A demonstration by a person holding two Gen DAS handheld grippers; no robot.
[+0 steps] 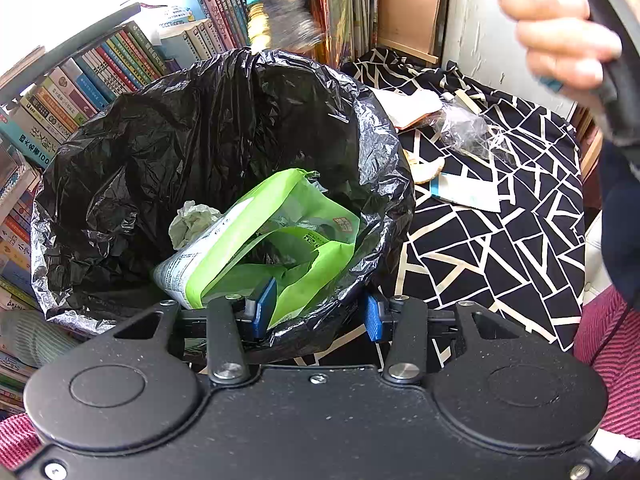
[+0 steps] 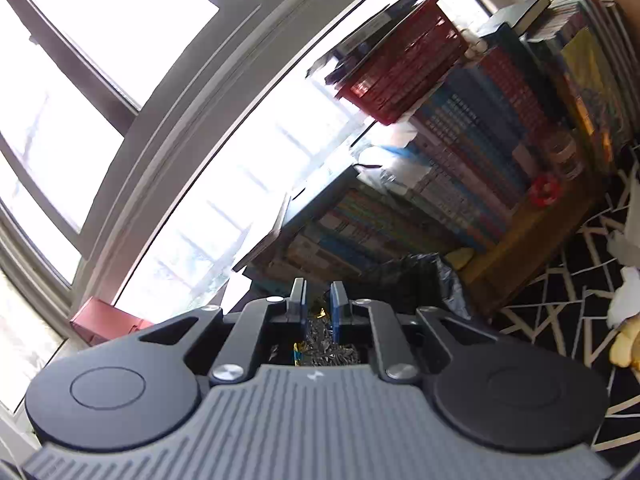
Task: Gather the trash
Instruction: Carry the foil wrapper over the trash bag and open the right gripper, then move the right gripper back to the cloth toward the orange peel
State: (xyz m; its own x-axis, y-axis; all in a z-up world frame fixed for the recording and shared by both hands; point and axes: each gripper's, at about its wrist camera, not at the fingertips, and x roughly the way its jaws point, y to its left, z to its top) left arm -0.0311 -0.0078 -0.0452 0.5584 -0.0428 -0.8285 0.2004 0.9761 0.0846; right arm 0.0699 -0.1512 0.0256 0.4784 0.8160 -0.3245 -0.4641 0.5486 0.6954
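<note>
A bin lined with a black bag [image 1: 168,152] fills the left wrist view. Inside lie a green package [image 1: 276,240] and crumpled paper [image 1: 192,220]. My left gripper [image 1: 319,314] straddles the near rim, one blue pad inside and one outside, shut on the bag-covered rim. Above the bin's far edge hangs a blurred yellow and silver snack wrapper [image 1: 276,12]. In the right wrist view my right gripper [image 2: 318,298] is shut on that wrapper [image 2: 320,332], its blue pads close together. A hand [image 1: 560,28] holds the right gripper's handle at upper right.
A table under a black-and-white patterned cloth [image 1: 500,248] stands right of the bin. On it lie a clear plastic bag [image 1: 464,128], a white card [image 1: 468,194] and a pale peel-like scrap [image 1: 428,170]. Rows of books [image 1: 100,80] line the back, with a red basket [image 2: 400,64] on top.
</note>
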